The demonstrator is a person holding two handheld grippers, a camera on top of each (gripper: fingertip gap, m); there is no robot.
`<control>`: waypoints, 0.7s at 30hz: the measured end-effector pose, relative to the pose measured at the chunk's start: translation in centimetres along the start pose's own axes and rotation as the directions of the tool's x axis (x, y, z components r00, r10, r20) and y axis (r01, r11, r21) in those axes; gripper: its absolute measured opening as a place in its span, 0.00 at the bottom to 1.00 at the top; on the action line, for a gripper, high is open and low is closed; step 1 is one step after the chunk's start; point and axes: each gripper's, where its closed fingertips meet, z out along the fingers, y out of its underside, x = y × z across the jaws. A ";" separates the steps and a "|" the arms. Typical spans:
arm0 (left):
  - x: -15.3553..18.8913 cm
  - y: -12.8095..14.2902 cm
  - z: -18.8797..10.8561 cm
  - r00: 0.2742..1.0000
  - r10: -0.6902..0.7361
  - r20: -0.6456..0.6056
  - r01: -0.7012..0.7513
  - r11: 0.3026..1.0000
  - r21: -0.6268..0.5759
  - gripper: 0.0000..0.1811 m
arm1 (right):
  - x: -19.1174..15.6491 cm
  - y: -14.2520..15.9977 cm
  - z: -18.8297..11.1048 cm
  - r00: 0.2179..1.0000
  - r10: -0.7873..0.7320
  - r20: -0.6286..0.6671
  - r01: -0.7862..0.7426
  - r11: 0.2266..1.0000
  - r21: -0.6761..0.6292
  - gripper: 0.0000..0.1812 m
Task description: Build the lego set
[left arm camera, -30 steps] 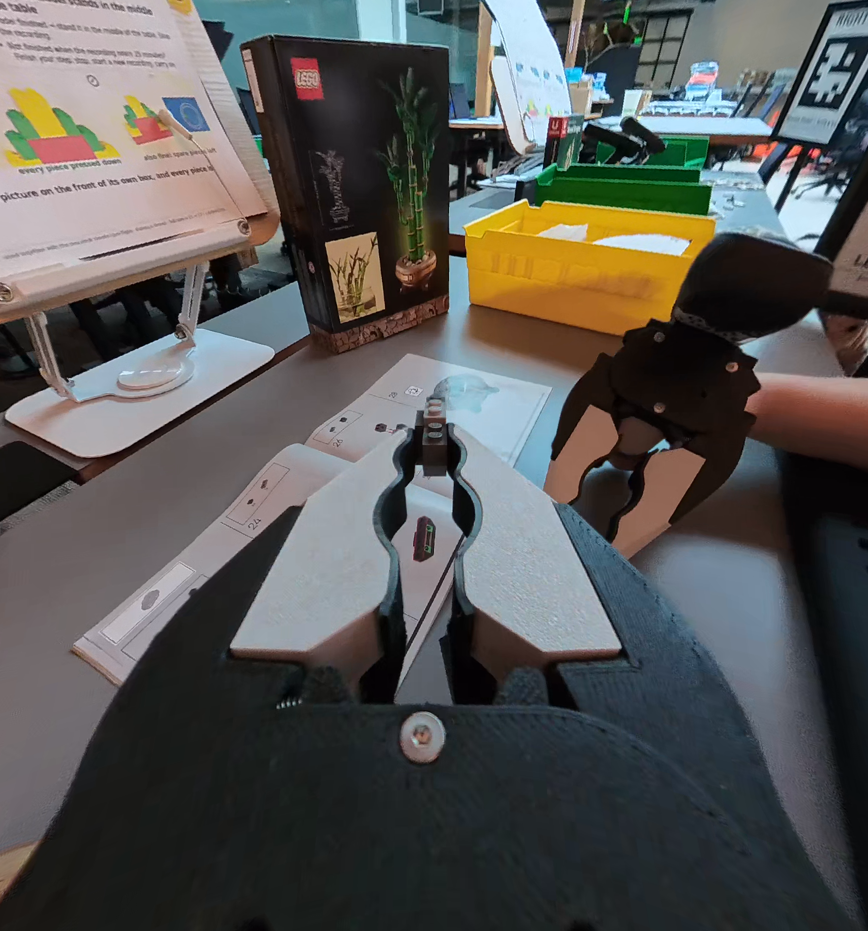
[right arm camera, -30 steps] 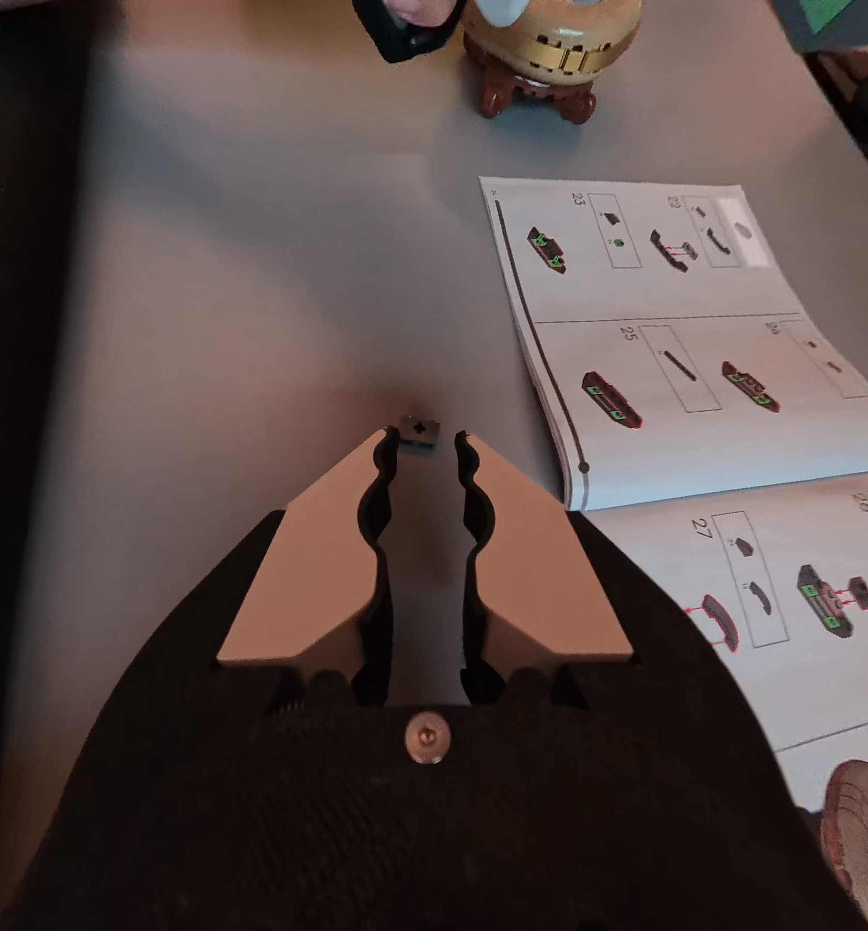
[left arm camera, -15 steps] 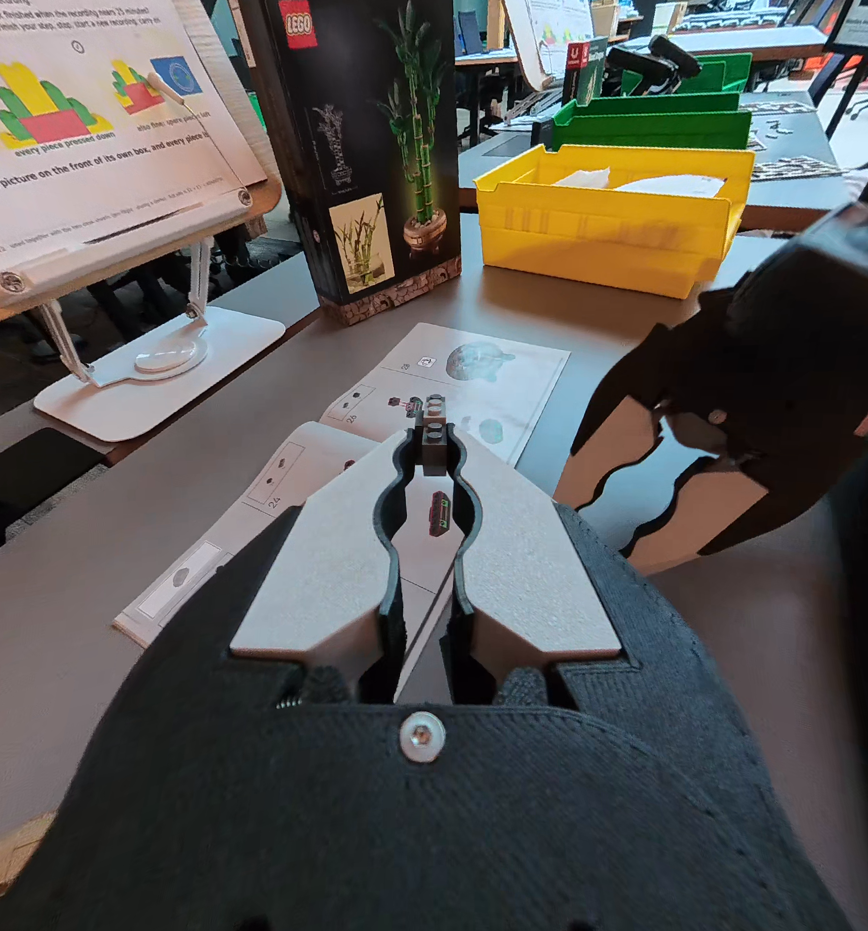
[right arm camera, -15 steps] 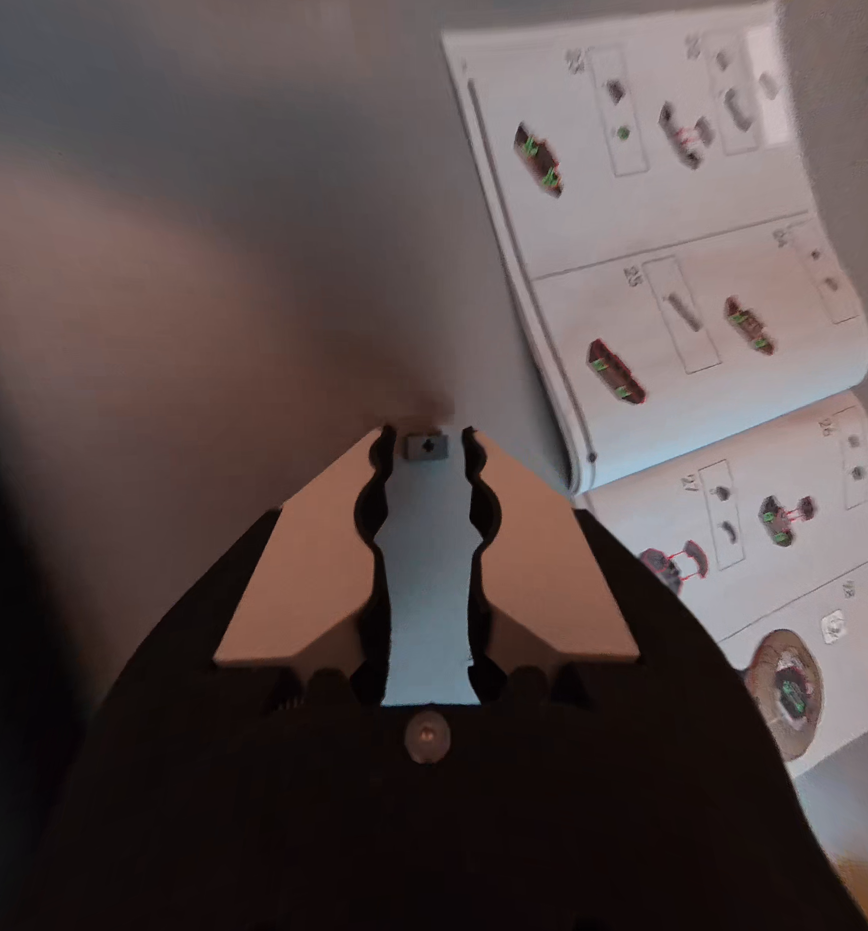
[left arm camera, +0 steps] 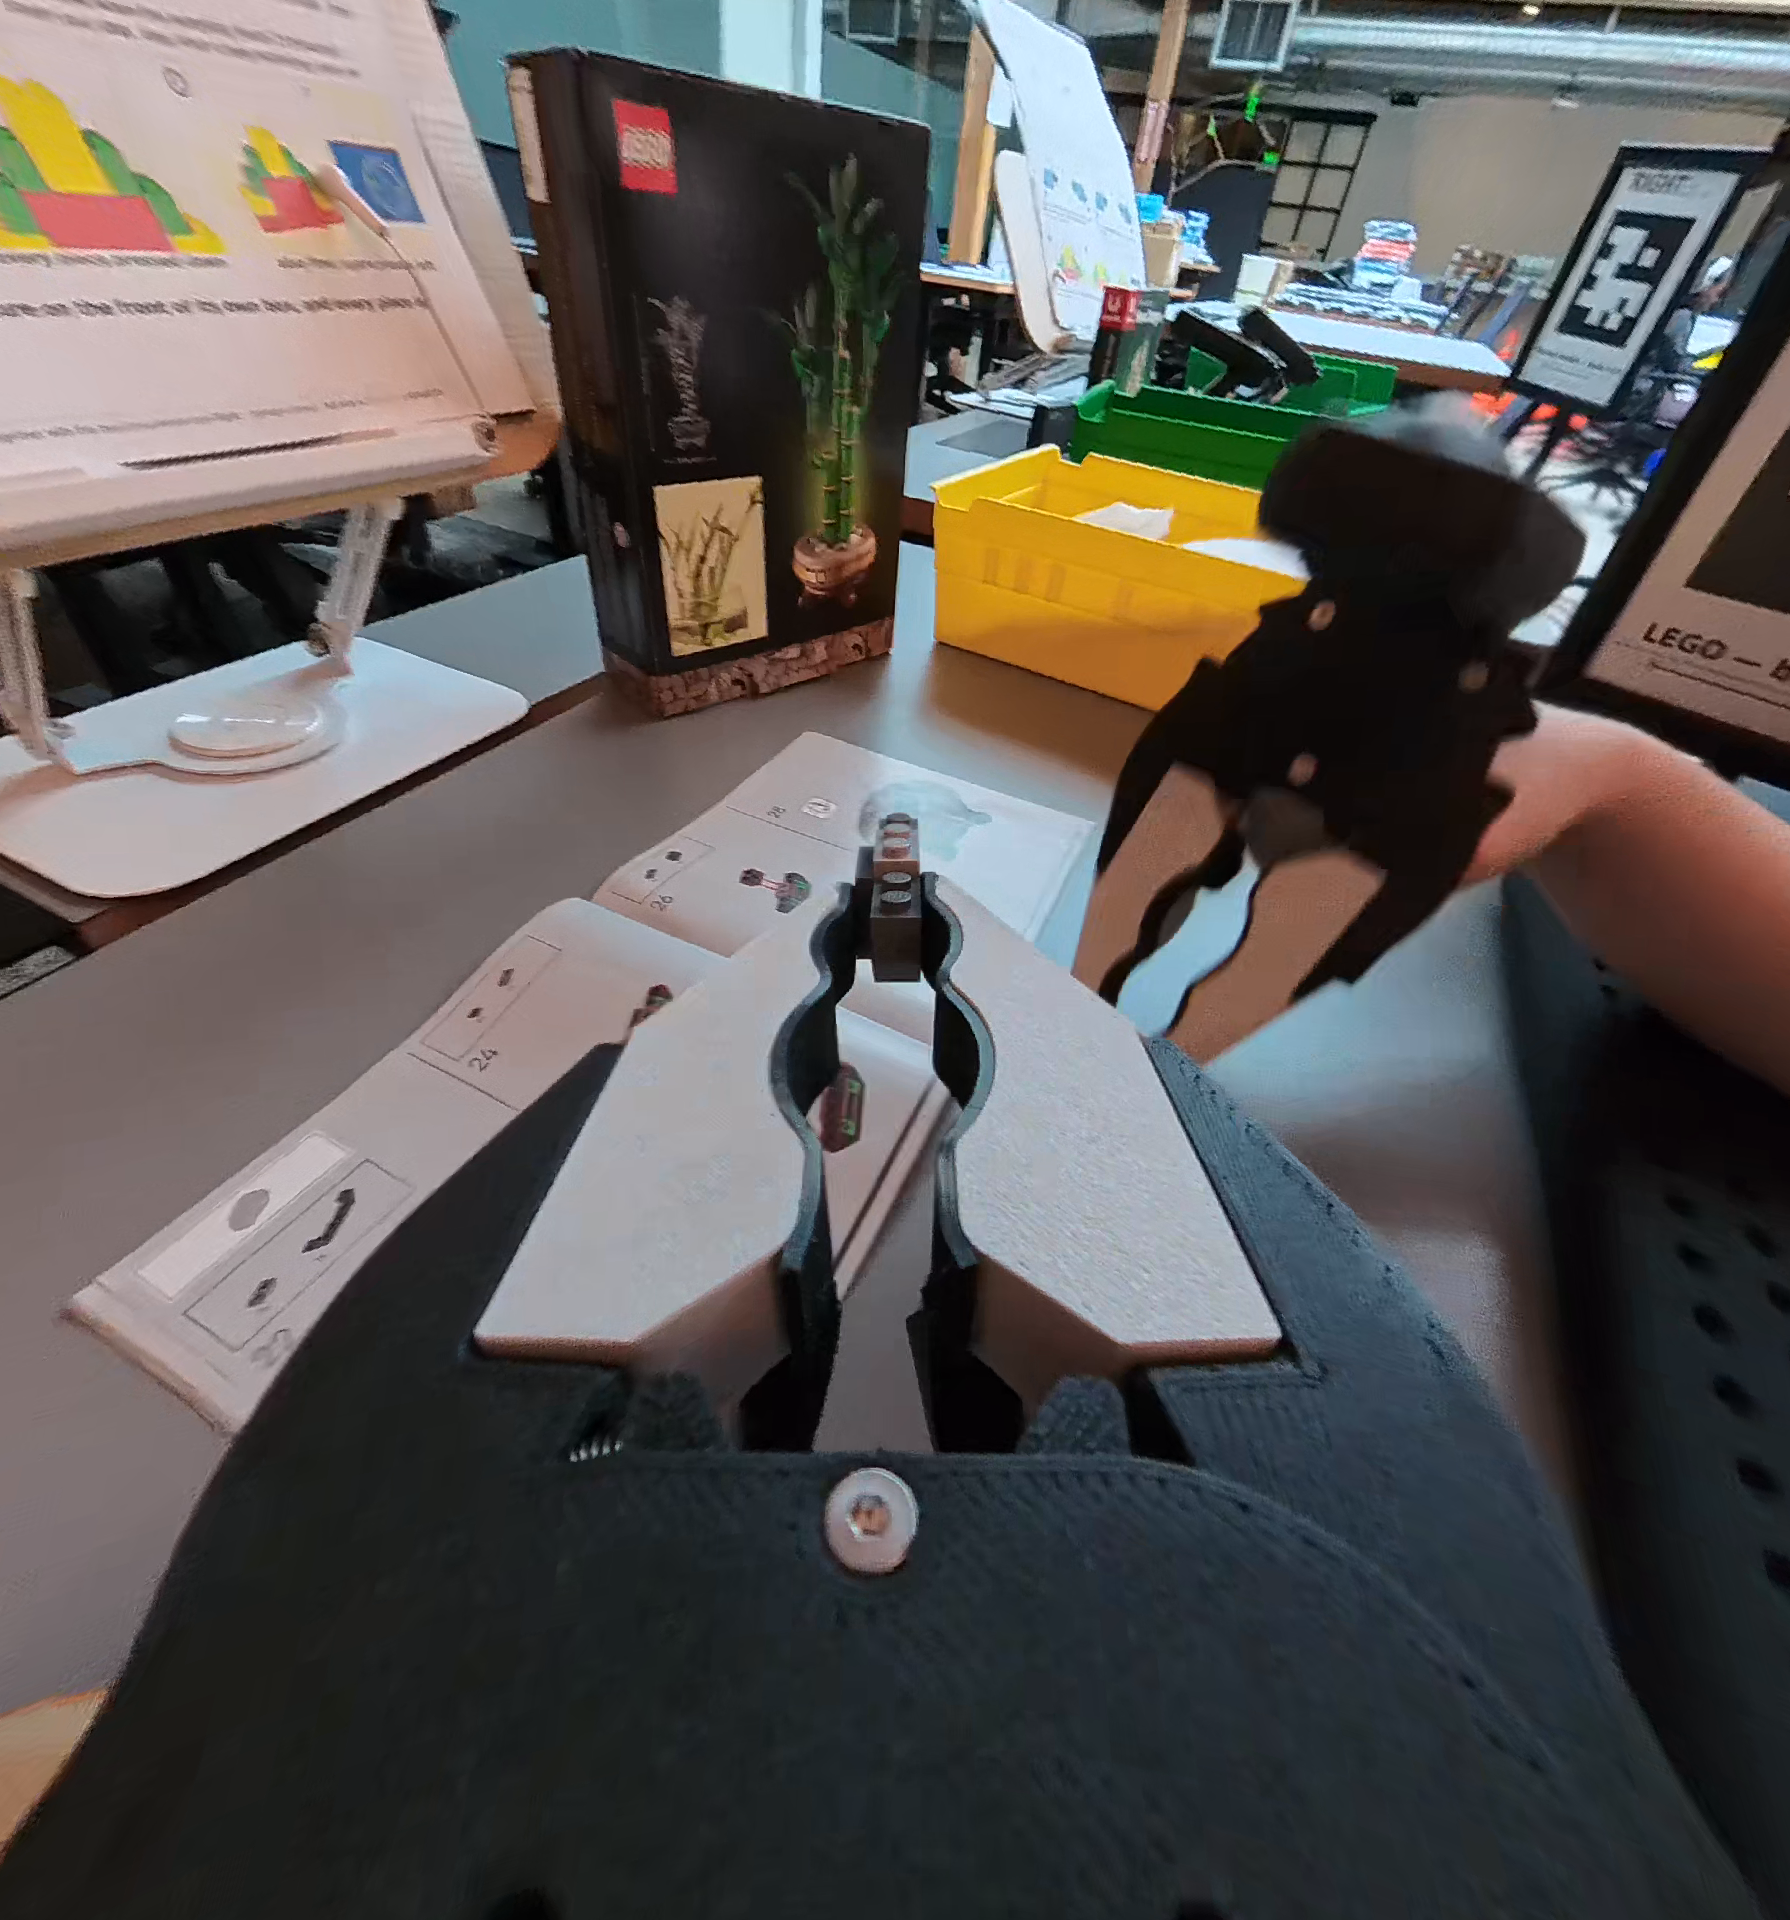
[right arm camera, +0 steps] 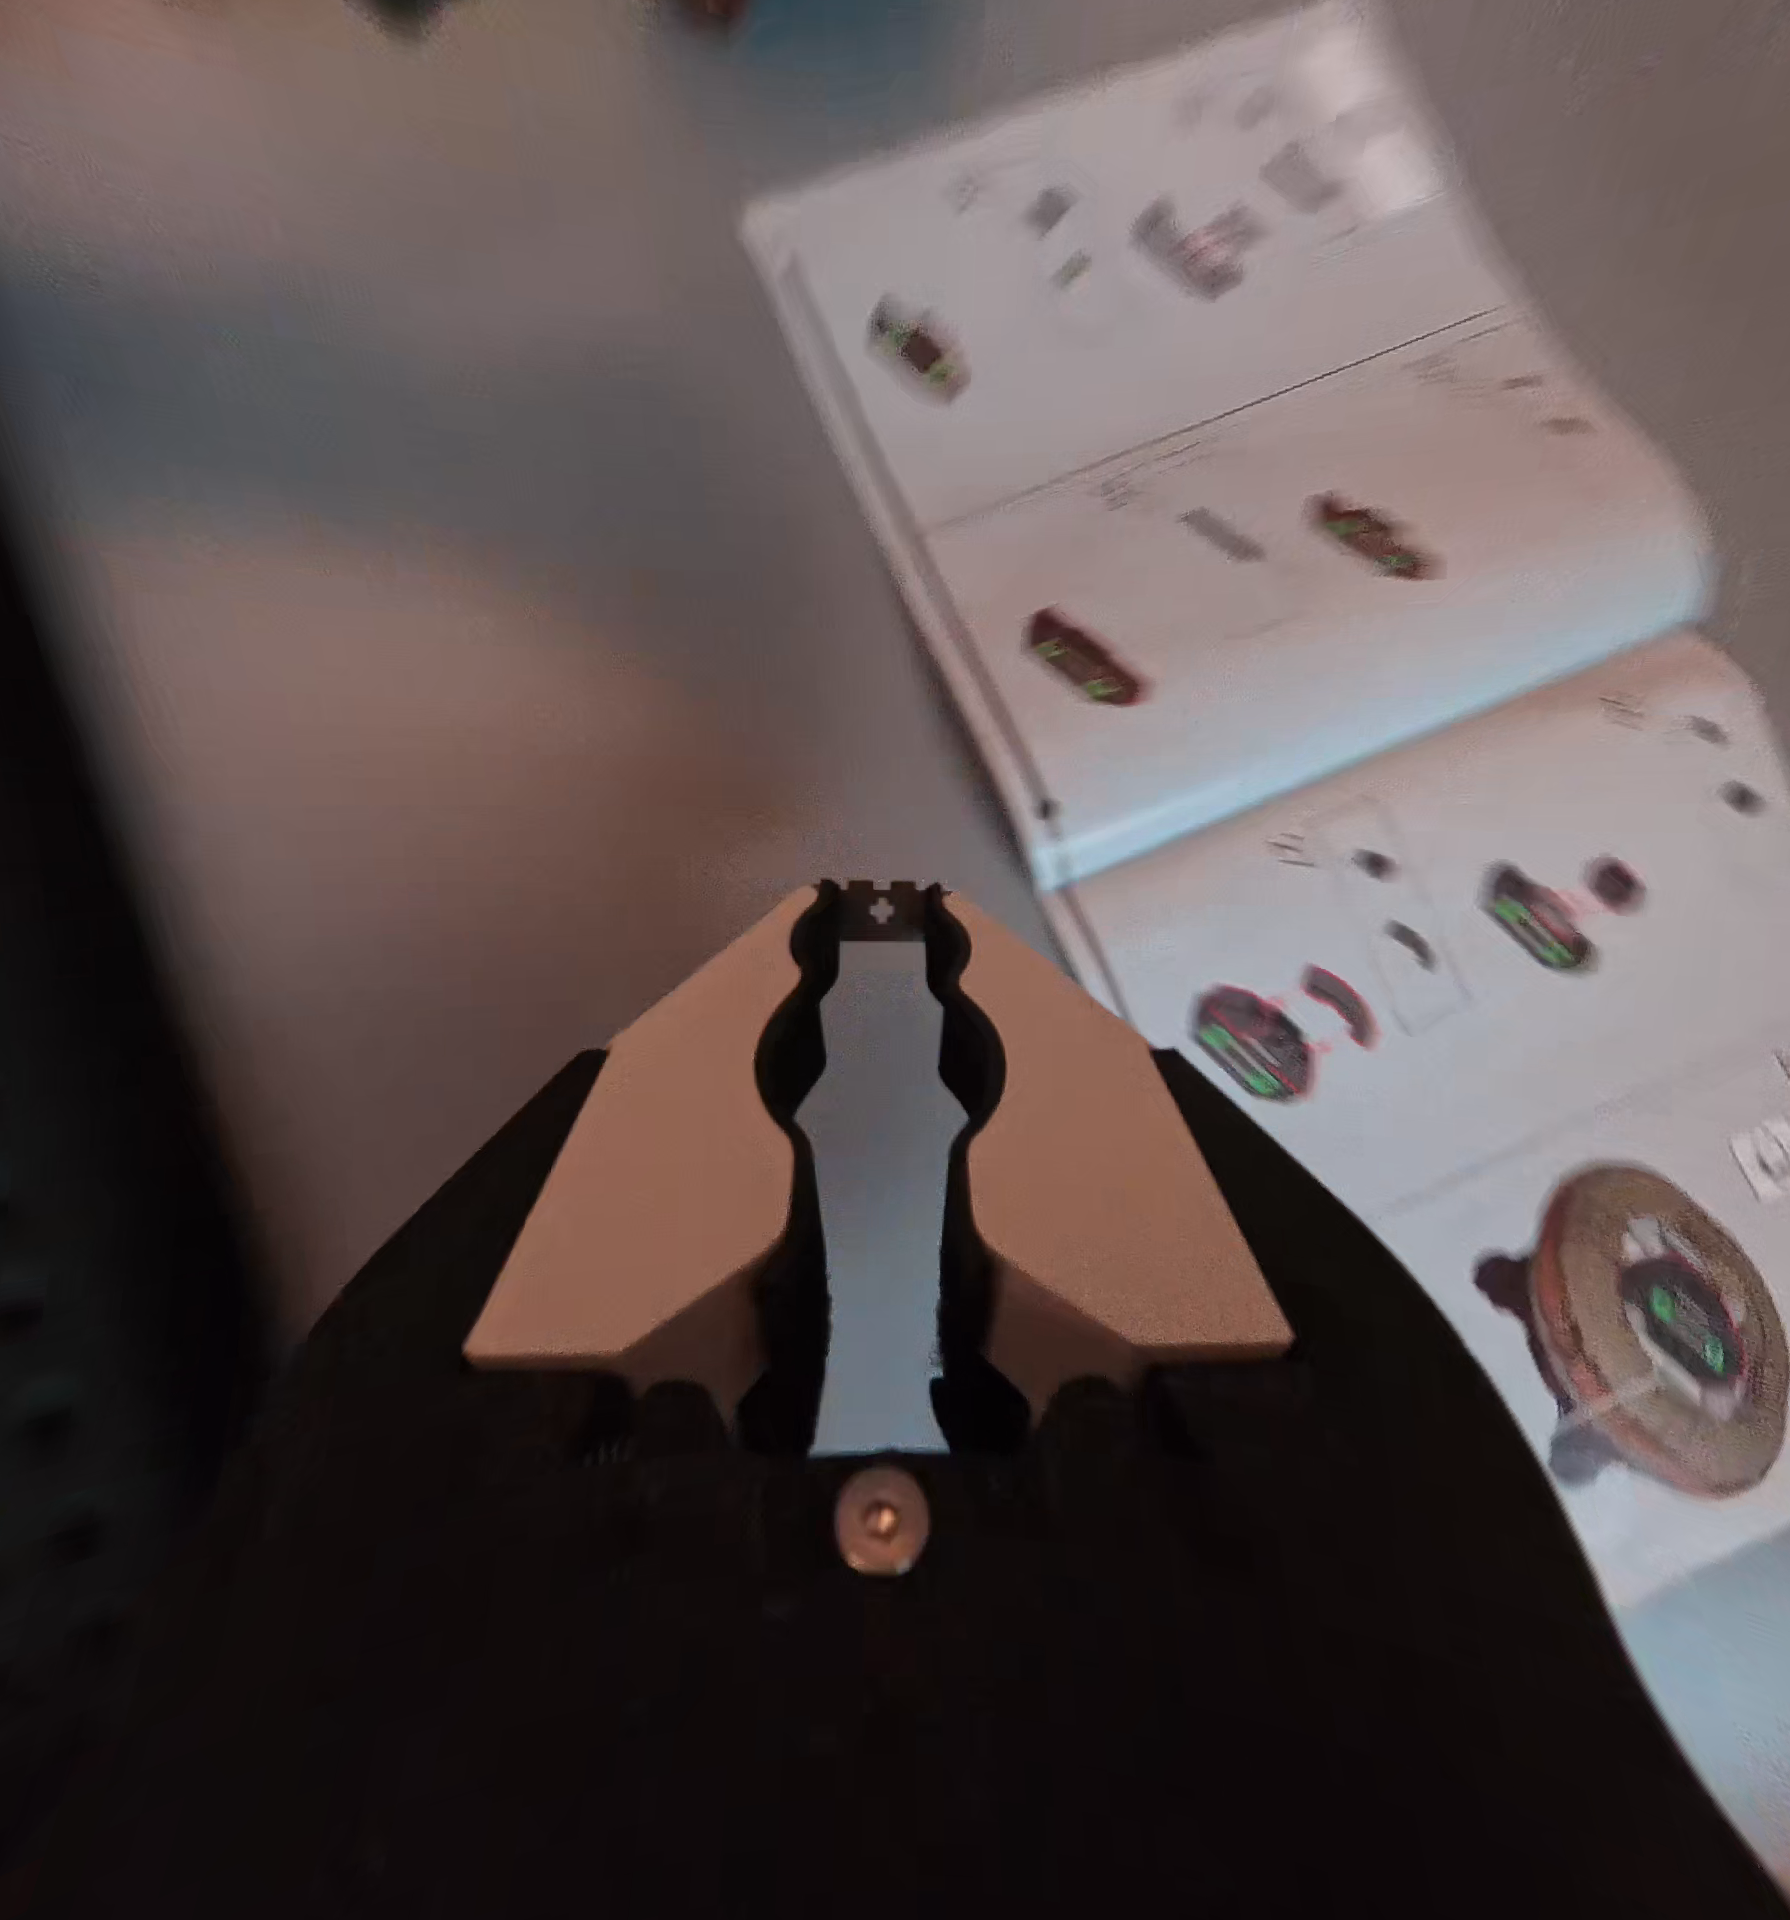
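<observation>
My left gripper is shut on a dark brown studded brick and holds it above the open instruction booklet. My right gripper is shut on a small dark piece with a cross hole, held at its fingertips above the grey table. The right gripper also shows in the left wrist view, to the right of the left one, pointing down, with a forearm behind it. The booklet lies to the right in the right wrist view.
The set's black box stands at the back. A yellow bin and a green bin sit behind right. A white stand with an instruction sheet is at the left. A black perforated surface lies at the right. My right fingertips sit around 12 cm from my left ones.
My right gripper closed on the small dark piece on the table and lifted it. My left gripper kept its hold on the brown brick and shifted a little.
</observation>
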 end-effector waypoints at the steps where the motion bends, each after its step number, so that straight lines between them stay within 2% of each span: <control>1: -0.5 -0.1 -0.2 1.000 0.005 0.030 -0.006 1.000 0.003 0.05 | 1.4 -0.5 -1.8 0.997 0.081 -0.012 -0.079 0.991 0.109 0.08; 3: -1.6 0.0 -0.5 0.994 0.029 0.103 -0.029 1.000 -0.006 0.05 | 5.5 -0.2 -5.6 0.965 0.245 -0.091 -0.208 0.930 0.303 0.08; 5: -2.4 0.3 -0.6 0.986 0.046 0.159 -0.043 0.999 -0.025 0.05 | 8.8 1.3 -8.8 0.917 0.365 -0.159 -0.269 0.862 0.430 0.08; 7: -2.6 0.4 -0.4 0.984 0.040 0.174 -0.036 0.999 -0.024 0.05 | 10.4 1.9 -11.0 0.895 0.407 -0.184 -0.260 0.810 0.526 0.08; 9: -2.2 0.3 0.0 0.988 -0.007 0.155 0.006 1.000 0.004 0.05 | 10.9 0.9 -12.6 0.891 0.415 -0.183 -0.221 0.749 0.624 0.08; 14: -2.4 0.8 0.7 0.980 -0.025 0.198 0.023 1.000 0.013 0.05 | 9.9 -3.1 -14.0 0.885 0.454 -0.101 -0.206 0.577 0.790 0.08; 18: -2.3 1.1 1.3 0.970 -0.005 0.244 0.003 1.000 0.009 0.05 | 7.1 -7.5 -14.6 0.899 0.415 -0.142 -0.098 0.504 0.858 0.08; 21: -2.0 1.0 1.6 0.966 0.000 0.260 -0.006 1.000 0.022 0.05 | 4.6 -10.5 -14.1 0.918 0.377 -0.125 -0.063 0.448 0.892 0.08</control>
